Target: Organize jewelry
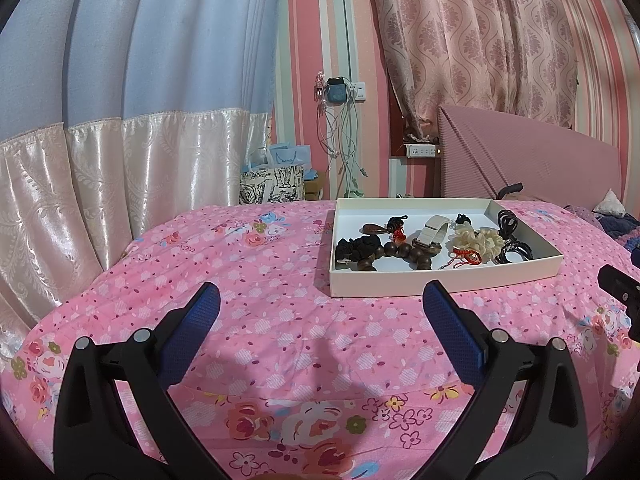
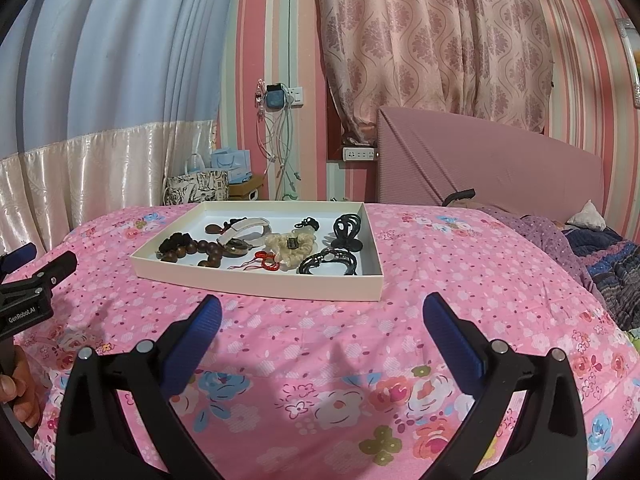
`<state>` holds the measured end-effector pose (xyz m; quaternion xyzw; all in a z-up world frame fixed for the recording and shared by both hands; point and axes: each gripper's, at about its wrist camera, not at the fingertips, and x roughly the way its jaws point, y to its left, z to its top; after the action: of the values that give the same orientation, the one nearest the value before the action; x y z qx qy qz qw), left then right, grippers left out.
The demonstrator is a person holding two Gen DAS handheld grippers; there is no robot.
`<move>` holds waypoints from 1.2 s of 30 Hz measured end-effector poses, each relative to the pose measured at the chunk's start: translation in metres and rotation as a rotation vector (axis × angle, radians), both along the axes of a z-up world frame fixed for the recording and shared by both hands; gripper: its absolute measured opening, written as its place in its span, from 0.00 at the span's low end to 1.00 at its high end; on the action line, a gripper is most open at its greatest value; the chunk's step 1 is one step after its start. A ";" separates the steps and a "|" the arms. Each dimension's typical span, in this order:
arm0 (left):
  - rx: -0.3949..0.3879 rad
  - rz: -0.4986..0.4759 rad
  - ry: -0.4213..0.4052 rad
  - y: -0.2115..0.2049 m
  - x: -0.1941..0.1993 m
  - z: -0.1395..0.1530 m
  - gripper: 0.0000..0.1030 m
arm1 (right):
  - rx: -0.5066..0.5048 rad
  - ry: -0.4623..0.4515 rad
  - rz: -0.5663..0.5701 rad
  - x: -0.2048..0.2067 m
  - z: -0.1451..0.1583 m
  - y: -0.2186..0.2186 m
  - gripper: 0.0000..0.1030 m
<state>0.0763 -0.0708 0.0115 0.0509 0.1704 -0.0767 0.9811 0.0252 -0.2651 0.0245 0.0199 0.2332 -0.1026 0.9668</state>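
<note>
— Where's the jewelry at this moment?

— All in the shallow white tray [image 2: 256, 282] on the bed [image 2: 320, 340]. From the right gripper's side: a black scrunchie [image 2: 173, 242] and dark wooden beads [image 2: 200, 249] at the tray's 9 o'clock, a white strap [image 2: 244, 227] toward 11, a cream scrunchie [image 2: 294, 249] near the centre with a red cord [image 2: 267, 263] just in front of it at 6, a black claw clip [image 2: 347, 230] at 2 and a coil of black bands [image 2: 330, 261] at 4. Several pieces touch or overlap.

— And the grippers?

— The left gripper [image 1: 322, 308] and right gripper [image 2: 322, 316] both hang over the bedspread at the tray's 6 o'clock side, well short of it. Both sets of jaws stand wide apart, with nothing between them.

— So which step is this?

— Hard to pin down. Everything sitting inside the tray would suit a job where pieces have been gathered in; the heaped, overlapping lie would equally suit a sorting that is yet to come. I can't settle it from here.

— What would any next reach demand?

— Care, I'd judge. The items are small, soft or stringy and lie close together, so the jaws would need to come in over the near wall and close on one piece without dragging its neighbour.
</note>
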 end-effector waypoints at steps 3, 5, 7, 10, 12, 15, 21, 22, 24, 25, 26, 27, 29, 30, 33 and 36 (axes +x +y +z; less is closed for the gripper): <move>-0.001 -0.001 0.002 0.000 0.000 0.000 0.97 | -0.002 0.001 0.000 0.000 0.000 0.000 0.97; 0.001 -0.001 0.001 0.000 0.000 0.000 0.97 | -0.001 0.000 0.000 0.000 0.000 0.000 0.98; 0.000 0.000 0.000 0.000 0.000 0.000 0.97 | 0.001 0.001 -0.001 0.000 0.000 0.000 0.98; 0.000 0.000 0.001 0.000 0.000 0.000 0.97 | -0.002 0.000 0.000 0.000 0.000 0.000 0.97; 0.000 0.000 0.000 0.000 0.001 0.000 0.97 | -0.001 0.001 0.000 0.000 0.000 0.000 0.98; 0.000 0.000 0.001 0.000 0.001 0.000 0.97 | 0.000 0.002 0.000 0.000 0.000 0.000 0.98; 0.002 -0.001 0.000 0.000 0.001 -0.001 0.97 | -0.001 0.001 0.000 0.000 0.000 0.000 0.98; 0.001 0.000 0.000 0.000 0.000 0.000 0.97 | -0.002 0.000 0.000 0.000 0.000 0.000 0.98; 0.001 0.000 0.001 0.000 0.001 -0.001 0.97 | -0.002 0.001 0.000 0.000 0.000 0.000 0.98; 0.001 0.000 0.000 0.000 0.000 0.000 0.97 | -0.002 0.001 0.000 0.000 0.000 0.000 0.98; 0.001 0.000 0.000 0.000 0.001 0.000 0.97 | -0.003 0.002 0.001 0.000 0.000 0.000 0.98; 0.000 0.000 0.001 0.000 0.001 -0.001 0.97 | -0.002 0.001 0.000 0.000 0.000 0.000 0.98; 0.000 0.001 0.001 0.000 0.001 -0.001 0.97 | -0.001 0.000 0.000 0.000 0.000 0.000 0.98; -0.001 0.001 0.002 0.000 0.001 -0.001 0.97 | -0.001 0.001 0.000 0.000 0.000 0.000 0.98; 0.003 0.000 0.000 -0.001 0.000 -0.002 0.97 | -0.002 0.001 0.000 0.000 0.000 0.000 0.98; 0.006 0.001 0.000 -0.002 0.000 -0.002 0.97 | 0.000 0.001 0.000 0.000 0.000 0.000 0.98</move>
<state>0.0763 -0.0725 0.0093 0.0537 0.1707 -0.0757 0.9809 0.0252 -0.2656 0.0247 0.0196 0.2338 -0.1024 0.9667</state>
